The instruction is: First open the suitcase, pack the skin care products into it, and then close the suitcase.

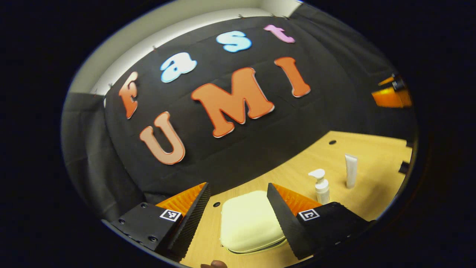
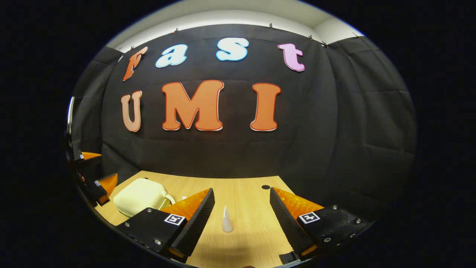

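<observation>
A small cream suitcase (image 1: 249,221) lies shut on the wooden table (image 1: 375,149), just beyond and below my left gripper (image 1: 238,188), whose fingers stand open on either side of it without touching. To its right stand a white pump bottle (image 1: 322,186) and a white tube (image 1: 351,170), both upright. In the right gripper view the tube (image 2: 227,219) stands between the open fingers of my right gripper (image 2: 241,191), still some way ahead of them. The suitcase (image 2: 139,195) lies to the left there, with the left gripper (image 2: 91,178) hovering beside it.
The black cloth wall closes off the table's far side. The tabletop (image 2: 245,186) has small dark holes (image 1: 332,142) near the back edge. My right gripper (image 1: 392,95) shows high at the right edge of the left gripper view.
</observation>
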